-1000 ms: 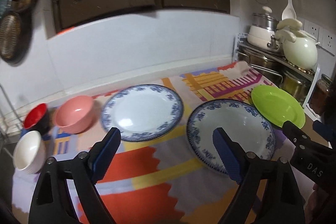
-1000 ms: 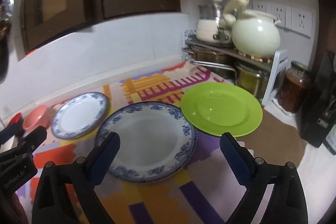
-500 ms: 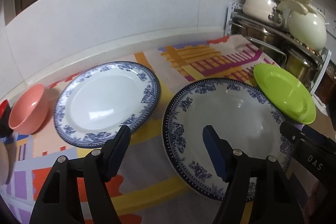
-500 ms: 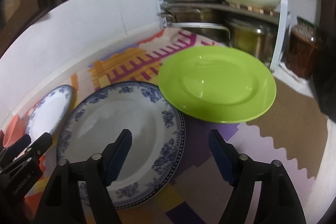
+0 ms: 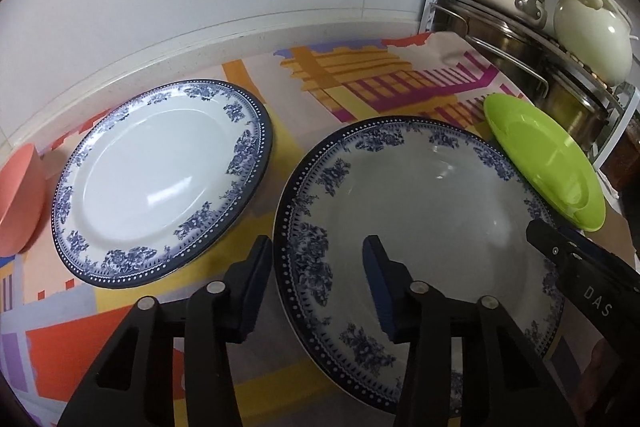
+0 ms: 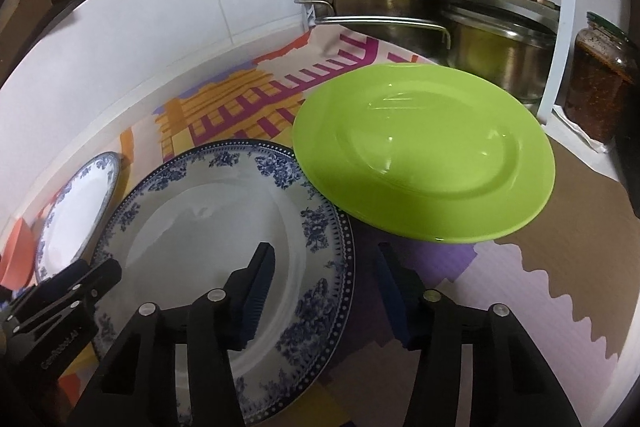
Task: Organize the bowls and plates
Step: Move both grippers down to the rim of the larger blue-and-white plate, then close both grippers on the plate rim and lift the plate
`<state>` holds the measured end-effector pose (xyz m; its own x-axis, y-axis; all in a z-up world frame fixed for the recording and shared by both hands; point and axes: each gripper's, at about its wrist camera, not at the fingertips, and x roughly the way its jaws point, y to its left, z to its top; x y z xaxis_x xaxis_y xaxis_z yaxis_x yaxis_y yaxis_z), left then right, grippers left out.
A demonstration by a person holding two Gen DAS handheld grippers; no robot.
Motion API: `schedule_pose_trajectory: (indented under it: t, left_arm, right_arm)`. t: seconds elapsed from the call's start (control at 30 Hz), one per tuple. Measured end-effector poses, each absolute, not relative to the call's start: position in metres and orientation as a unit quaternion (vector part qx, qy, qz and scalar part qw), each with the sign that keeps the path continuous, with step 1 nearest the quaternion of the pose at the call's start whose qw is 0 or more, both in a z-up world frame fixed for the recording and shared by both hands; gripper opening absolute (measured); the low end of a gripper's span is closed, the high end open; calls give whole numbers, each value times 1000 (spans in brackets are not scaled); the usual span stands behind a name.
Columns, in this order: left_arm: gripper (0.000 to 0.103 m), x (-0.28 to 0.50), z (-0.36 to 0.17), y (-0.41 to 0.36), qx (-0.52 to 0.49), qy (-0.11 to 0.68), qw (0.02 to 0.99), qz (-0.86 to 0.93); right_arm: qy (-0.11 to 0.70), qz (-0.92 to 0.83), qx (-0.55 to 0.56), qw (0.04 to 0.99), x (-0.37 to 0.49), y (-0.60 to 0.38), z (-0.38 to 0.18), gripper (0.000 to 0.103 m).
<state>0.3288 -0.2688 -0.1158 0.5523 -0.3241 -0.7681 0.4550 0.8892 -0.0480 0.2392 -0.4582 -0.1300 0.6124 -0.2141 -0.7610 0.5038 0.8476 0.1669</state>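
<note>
Left gripper (image 5: 318, 259): jaws partly apart and just been closing, straddling the near-left rim of the deep blue-patterned plate (image 5: 420, 211); left finger outside the rim over the cloth, right finger over the plate's well. Pads not seen pressing on the rim; nothing gripped.

Right gripper (image 6: 326, 267): jaws likewise partly apart, just been closing, straddling the same plate's right rim (image 6: 224, 227); left finger over the well, right finger over the cloth. No visible contact; nothing held.

Deep plate lies flat, face up, mid-cloth, between the two grippers. It is round, so it has no long axis to note.

View differences:
- Left wrist view shows the whole flat blue-rimmed plate (image 5: 160, 183) just left of the deep plate, apart from it, and a pink bowl (image 5: 18, 199) at the left edge. Right gripper enters at lower right.
- Right wrist view shows the green plate (image 6: 424, 155) in full, its edge overlapping the deep plate's far-right rim, and a jar (image 6: 600, 83) beside the pot rack (image 6: 420, 23). Flat plate only partly seen there.

Patterned cloth (image 5: 360, 83) underlies all the dishes; white tiled wall behind.
</note>
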Motion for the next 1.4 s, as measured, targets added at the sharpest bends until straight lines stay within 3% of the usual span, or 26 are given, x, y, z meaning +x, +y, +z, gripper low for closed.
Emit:
schedule_pose_trajectory:
  t: [0.43,0.9,1.4]
  left_arm:
    - [33,337,-119,-271,82,418,878,-219]
    - [33,326,-113,-259,92,408,882,-219]
    - [33,289,-78,-196,69,378,905,-184]
  right_arm:
    - [404,-209,167,875,249,-459,-133,34]
    - [414,-204,145,875,249,-450,-128,34]
    - [393,-164,115,897,230,-407,-94,34]
